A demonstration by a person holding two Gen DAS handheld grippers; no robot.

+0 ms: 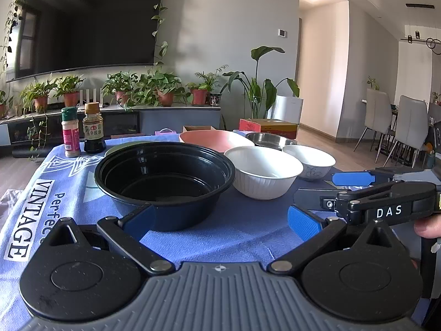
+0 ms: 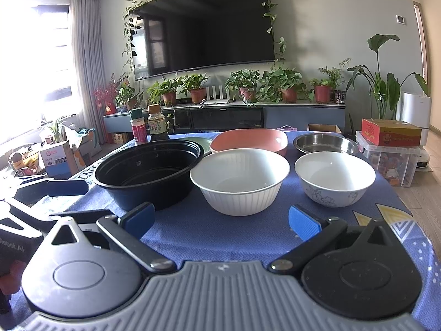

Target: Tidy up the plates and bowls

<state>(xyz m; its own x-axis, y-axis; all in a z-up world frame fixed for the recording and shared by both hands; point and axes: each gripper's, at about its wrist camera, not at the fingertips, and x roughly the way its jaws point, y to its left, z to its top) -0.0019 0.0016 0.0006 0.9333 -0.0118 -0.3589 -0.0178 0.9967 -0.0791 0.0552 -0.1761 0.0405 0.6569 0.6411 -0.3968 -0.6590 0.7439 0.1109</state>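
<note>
The left tongs (image 1: 220,218) stand wide apart and hold nothing, low over the surface (image 1: 234,237); the right tongs (image 2: 220,218) are equally wide and empty, just beside them on the right.

Directly ahead of the left tongs, near their left finger, sits the black bowl (image 1: 164,178). It looks like thin moulded plastic, so I judge it light and a little flexible, apt to bow if squeezed across its width; pinching the near rim wall, 1 finger inside and 1 outside, seems safest. Ahead of the right tongs, between their fingers, is the ribbed white bowl (image 2: 239,180), touching or nearly touching the black one; it may be plastic or paper, light, with a stiff rolled rim that offers a good hold. Further right of it, apart, stands the white patterned bowl (image 2: 335,178), probably ceramic: heavier, glossy, slippery and breakable, so it wants a firm bite on the rim and a gentle set-down.

Beyond these, far from both tongs, lie the pink bowl (image 2: 249,140), the steel bowl (image 2: 325,143) and a green plate (image 2: 199,141) mostly hidden behind the black bowl. The steel one should be rigid but slick.

At the far left stand a spice shaker (image 1: 70,132) and a sauce bottle (image 1: 93,128).
</note>
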